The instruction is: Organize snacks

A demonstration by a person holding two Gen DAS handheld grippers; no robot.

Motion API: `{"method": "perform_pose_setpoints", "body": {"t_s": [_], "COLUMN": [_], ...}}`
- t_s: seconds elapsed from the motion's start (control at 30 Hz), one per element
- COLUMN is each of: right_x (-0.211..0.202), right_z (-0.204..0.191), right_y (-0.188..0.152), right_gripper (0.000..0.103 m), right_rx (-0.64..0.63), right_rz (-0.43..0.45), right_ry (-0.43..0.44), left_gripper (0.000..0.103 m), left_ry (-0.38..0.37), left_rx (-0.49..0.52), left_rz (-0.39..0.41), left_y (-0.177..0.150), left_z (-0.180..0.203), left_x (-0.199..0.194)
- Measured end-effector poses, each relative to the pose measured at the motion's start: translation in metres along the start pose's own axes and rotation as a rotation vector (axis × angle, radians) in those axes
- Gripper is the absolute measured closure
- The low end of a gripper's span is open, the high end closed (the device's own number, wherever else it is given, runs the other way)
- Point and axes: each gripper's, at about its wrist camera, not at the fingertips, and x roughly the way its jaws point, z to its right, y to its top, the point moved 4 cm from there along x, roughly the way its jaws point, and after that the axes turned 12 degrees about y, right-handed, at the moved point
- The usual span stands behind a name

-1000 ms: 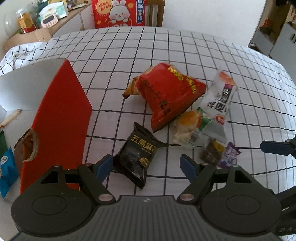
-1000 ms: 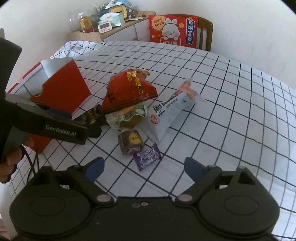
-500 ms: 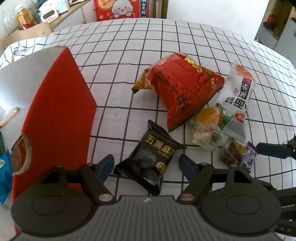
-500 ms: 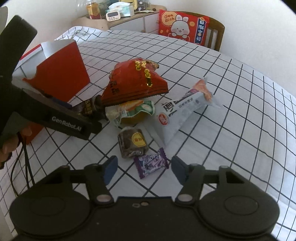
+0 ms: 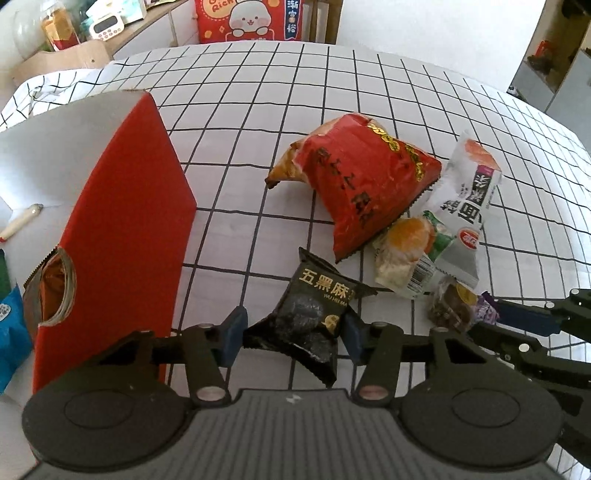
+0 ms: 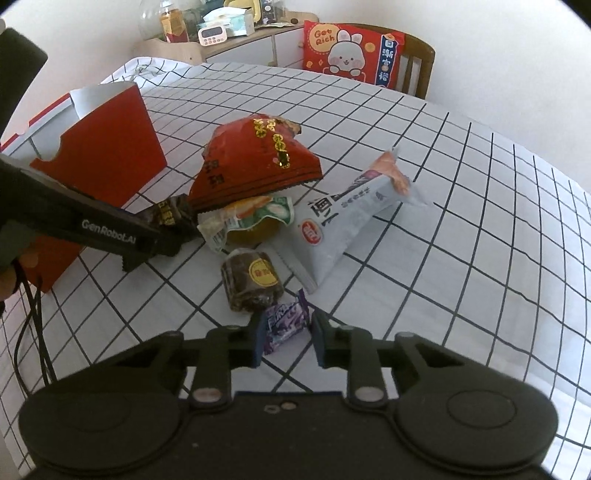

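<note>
A black sesame snack packet [image 5: 310, 314] lies on the checked tablecloth [image 5: 258, 110]. My left gripper [image 5: 292, 330] is closing on it, and both blue pads touch its crumpled sides. In the right wrist view this gripper [image 6: 162, 240] shows as a black arm beside the packet. My right gripper [image 6: 290, 338] is shut on a small purple candy [image 6: 286, 321], just in front of a brown wrapped cake [image 6: 251, 280]. Behind them lie a red bag [image 5: 369, 184], a yellow-green packet [image 5: 406, 251] and a long white-grey packet [image 5: 469, 206]. An open red box [image 5: 122, 240] stands to the left.
The red box holds a blue packet [image 5: 11, 332] and a pale stick [image 5: 22, 221]. A chair with a red rabbit cushion [image 6: 351, 51] stands at the table's far side, beside a cluttered sideboard [image 6: 221, 33]. A hand [image 6: 14, 273] grips the left tool.
The left jaws have narrowed until they pinch the black packet. The right jaws have come in from wide apart and closed on the purple candy. Both cameras sit a little nearer the snacks.
</note>
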Motion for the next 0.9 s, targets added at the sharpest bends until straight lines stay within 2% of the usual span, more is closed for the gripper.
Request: {"method": "perform_pose_setpoints", "body": {"t_s": [0.57, 0.7, 0.9], "right_x": [-0.031, -0.048, -0.067], "right_z": [-0.019, -0.030, -0.042], "right_y": [-0.015, -0.016, -0.015], "right_gripper": [0.085, 0.085, 0.085], "right_rx": [0.044, 0.038, 0.053], "right_rz": [0.031, 0.046, 0.070], "right_ry": [0.027, 0.039, 0.060], "left_gripper": [0.054, 0.054, 0.054], "left_ry": [-0.024, -0.036, -0.054], "left_rx": [-0.060, -0.077, -0.100], "left_rz": [-0.012, -0.015, 0.022], "left_y": [-0.025, -0.029, -0.034], "left_z": [-0.012, -0.017, -0.028], "left_x": [-0.030, -0.044, -0.073]}}
